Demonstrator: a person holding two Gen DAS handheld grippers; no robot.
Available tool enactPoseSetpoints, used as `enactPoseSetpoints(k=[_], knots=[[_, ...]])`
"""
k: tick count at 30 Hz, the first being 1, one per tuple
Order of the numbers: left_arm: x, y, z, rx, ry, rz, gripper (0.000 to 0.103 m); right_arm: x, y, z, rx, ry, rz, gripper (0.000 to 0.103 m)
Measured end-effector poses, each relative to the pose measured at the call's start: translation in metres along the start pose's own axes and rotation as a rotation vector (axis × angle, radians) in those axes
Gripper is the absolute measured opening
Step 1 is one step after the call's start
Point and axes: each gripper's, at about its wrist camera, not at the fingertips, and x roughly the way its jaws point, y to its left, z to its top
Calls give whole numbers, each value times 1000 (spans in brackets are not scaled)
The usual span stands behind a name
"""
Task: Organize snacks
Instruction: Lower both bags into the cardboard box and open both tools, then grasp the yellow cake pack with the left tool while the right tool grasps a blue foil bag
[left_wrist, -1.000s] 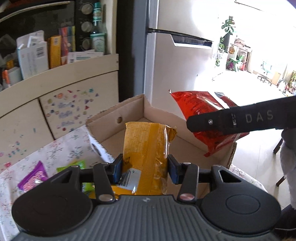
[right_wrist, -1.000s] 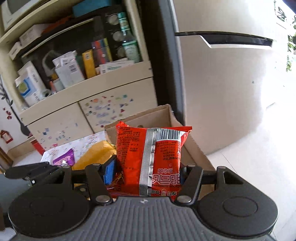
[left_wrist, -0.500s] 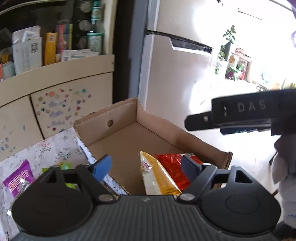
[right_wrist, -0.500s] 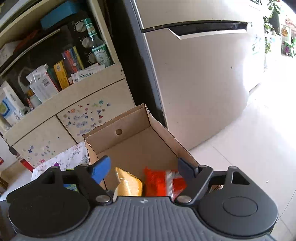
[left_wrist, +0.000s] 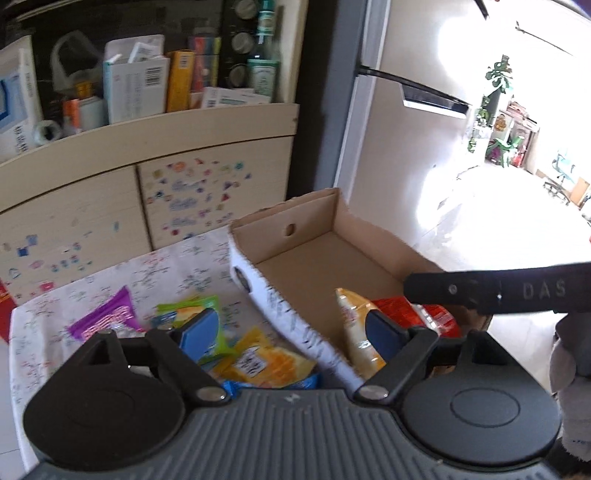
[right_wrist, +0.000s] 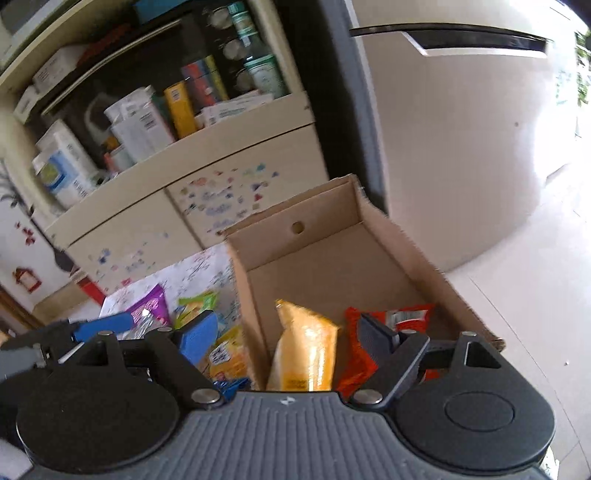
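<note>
Snacks (right_wrist: 306, 347) in box (right_wrist: 332, 273); both grippers angled down, opening, empty.

Bright daylight from the right, blown-out glare on floor (left_wrist: 498, 221); fisheye bending at edges, slight motion blur

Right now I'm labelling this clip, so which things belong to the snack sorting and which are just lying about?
Part of the job:
cardboard box
yellow packet and red packet, in the box
purple packet, green packet and orange packet, on the tablecloth

Just lying about:
shelf clutter
fridge
stickered cabinet
</note>
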Motion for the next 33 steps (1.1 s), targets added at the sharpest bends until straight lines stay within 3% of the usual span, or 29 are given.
enactPoseSetpoints(k=[9,22,27,33], knots=[[-18,32,-10,-2,30,72,89,4,30,-15,-93,63,86,89],[-22,74,-42,-42,147,128,89,17,65,-45,-190,213,183,90],[-15,88,-56,-119,218,126,89,22,79,-61,-240,264,193,90],[2,102,-72,-280,301,126,89,32,88,-80,-267,336,183,91]])
